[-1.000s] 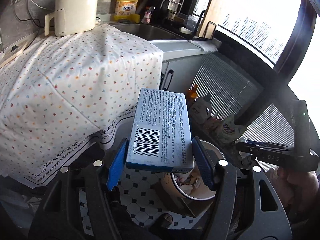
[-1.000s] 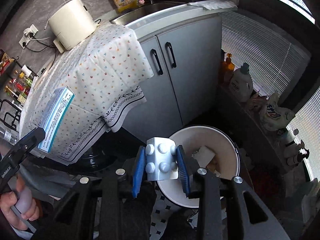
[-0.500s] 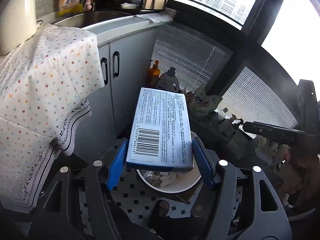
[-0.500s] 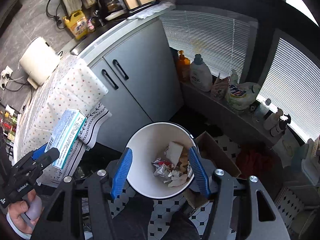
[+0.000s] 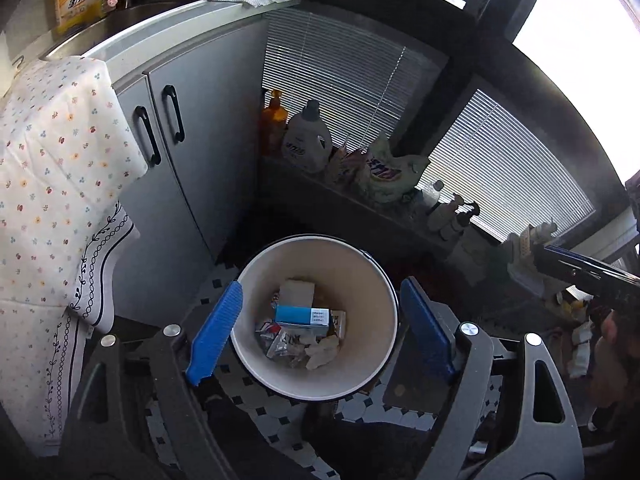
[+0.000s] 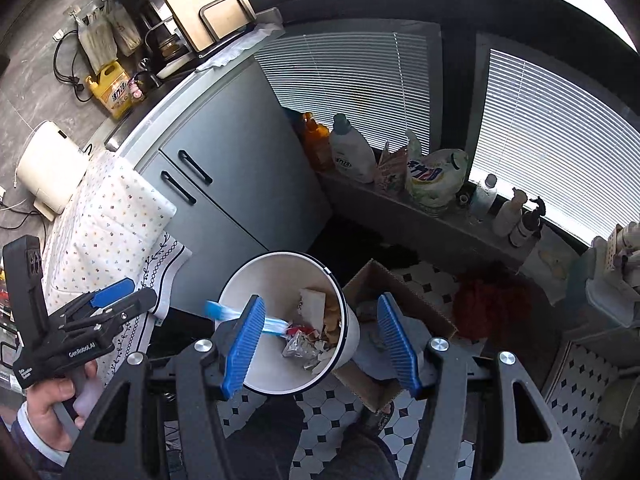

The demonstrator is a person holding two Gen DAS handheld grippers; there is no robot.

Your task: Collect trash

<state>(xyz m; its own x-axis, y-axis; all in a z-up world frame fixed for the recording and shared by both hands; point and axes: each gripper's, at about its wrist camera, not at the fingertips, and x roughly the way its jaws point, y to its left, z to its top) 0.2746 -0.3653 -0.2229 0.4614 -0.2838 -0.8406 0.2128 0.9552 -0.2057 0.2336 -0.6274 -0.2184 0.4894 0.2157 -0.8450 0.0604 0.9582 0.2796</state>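
The blue and white cardboard box with small unreadable print lies on crumpled wrappers inside the round white trash bucket on the tiled floor. The left gripper has just opened wide and holds nothing; the right gripper is also open and empty. Only the right wrist view shows "GenRobot.AI" on the left gripper, one brown cardboard carton beside the bucket and one yellow detergent jug.

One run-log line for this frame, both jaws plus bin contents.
left gripper: jaws just opened, empty | right gripper: jaws open, empty | blue-and-white flat carton: lying in round white bin on crumpled wrappers | phase: drop done
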